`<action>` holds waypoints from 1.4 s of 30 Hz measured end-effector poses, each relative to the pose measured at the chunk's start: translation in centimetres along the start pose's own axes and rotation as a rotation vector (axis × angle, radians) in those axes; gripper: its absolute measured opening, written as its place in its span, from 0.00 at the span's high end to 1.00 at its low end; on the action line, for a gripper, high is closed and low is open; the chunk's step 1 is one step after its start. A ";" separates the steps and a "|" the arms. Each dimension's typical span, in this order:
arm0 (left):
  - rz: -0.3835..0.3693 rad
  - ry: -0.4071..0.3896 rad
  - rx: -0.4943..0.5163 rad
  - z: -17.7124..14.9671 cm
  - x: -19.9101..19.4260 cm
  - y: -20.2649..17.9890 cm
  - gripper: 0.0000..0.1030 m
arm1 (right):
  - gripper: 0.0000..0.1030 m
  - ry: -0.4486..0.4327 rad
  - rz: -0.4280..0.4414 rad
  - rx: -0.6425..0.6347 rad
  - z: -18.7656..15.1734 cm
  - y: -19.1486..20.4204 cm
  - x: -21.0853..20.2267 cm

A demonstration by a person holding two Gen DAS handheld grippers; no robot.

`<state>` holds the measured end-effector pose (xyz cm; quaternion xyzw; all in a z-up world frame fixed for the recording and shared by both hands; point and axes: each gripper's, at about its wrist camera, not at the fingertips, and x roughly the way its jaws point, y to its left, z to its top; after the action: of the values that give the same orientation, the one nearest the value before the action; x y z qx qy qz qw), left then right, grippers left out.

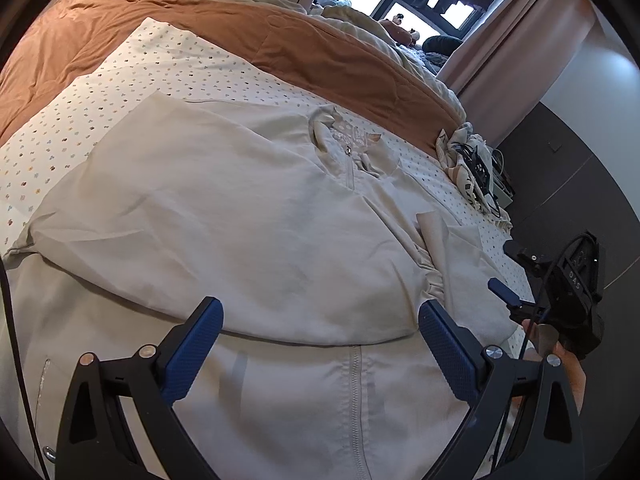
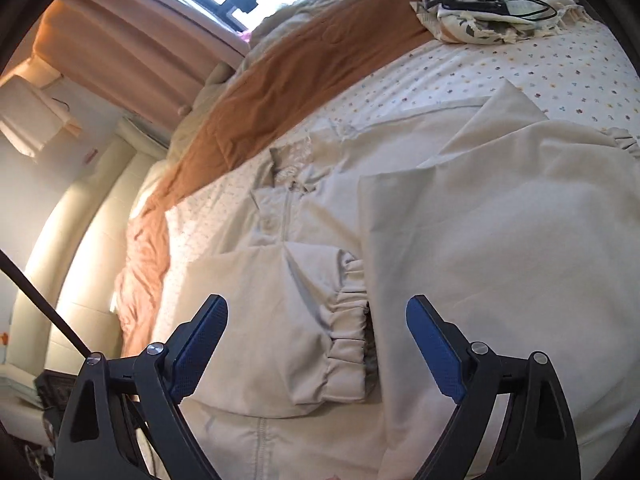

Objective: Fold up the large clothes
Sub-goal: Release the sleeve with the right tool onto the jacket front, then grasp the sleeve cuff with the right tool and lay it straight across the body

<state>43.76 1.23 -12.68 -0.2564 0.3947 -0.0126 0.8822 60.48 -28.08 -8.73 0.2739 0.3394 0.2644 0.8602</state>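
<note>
Hovering released, the right gripper (image 2: 316, 344) sits just before the jacket's (image 2: 480, 260) gathered cuff (image 2: 348, 332); the left gripper (image 1: 320, 332), also released, hangs farther off.

You are working in a bedroom. A big bed (image 1: 120, 92) is filling most of the room, with a white sheet with little coloured dots. An orange-brown blanket (image 1: 192, 28) is lying across the bed behind it. Bright daylight is coming in through a window (image 1: 404, 4) with dark bars. Pink curtains (image 1: 516, 36) are hanging beside it. A soft cream headboard (image 2: 76, 256) is glowing in the sun. A dark grey wall (image 1: 568, 168) is standing past the bed's edge. A patterned cloth with black cables (image 2: 480, 4) is sitting on the bed's corner.
</note>
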 end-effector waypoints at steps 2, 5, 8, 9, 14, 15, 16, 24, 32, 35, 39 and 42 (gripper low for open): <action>0.000 0.001 0.003 0.0 0.0 0.0 0.03 | 0.12 -0.056 -0.036 0.021 -0.1 -1.3 -2.0; 0.003 -0.005 0.004 0.0 -0.1 0.0 0.03 | 0.12 -0.116 -0.097 0.075 -0.3 -3.9 -5.2; 0.007 -0.013 0.001 0.1 -0.2 0.1 0.03 | 0.13 -0.141 -0.159 0.123 -0.7 -7.2 -7.2; 0.012 -0.017 0.001 0.1 -0.3 0.2 0.03 | 0.18 -0.146 -0.179 0.137 -1.0 -8.1 -7.8; 0.029 -0.020 -0.011 0.2 -0.1 0.8 0.03 | 0.30 -0.168 -0.225 0.253 -1.8 -12.1 -10.1; 0.031 -0.020 -0.012 0.2 -0.1 0.9 0.03 | 0.30 -0.168 -0.241 0.271 -1.9 -12.7 -10.4; 0.035 -0.020 -0.013 0.2 0.0 1.0 0.03 | 0.30 -0.167 -0.261 0.285 -2.2 -13.2 -10.7; 0.038 -0.016 -0.009 0.2 0.1 1.0 0.03 | 0.63 -0.150 -0.249 0.365 -1.6 -15.4 -9.2; -0.009 -0.047 -0.039 0.5 -1.7 1.1 0.03 | 0.97 -0.286 -0.246 0.192 0.6 -8.9 -11.7; -0.021 -0.068 -0.043 0.7 -3.2 1.5 0.03 | 0.97 -0.318 -0.226 0.098 0.6 -4.6 -12.5; -0.016 -0.114 -0.064 1.2 -5.6 2.7 0.03 | 0.97 -0.345 -0.186 0.035 0.0 -0.3 -12.9; -0.018 -0.138 -0.099 1.4 -7.0 4.0 0.03 | 0.97 -0.355 -0.162 -0.001 -0.4 2.3 -12.6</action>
<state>39.26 6.85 -8.92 -0.3033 0.3308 0.0169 0.8935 51.61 -34.38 -1.98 0.2875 0.2033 0.1419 0.9251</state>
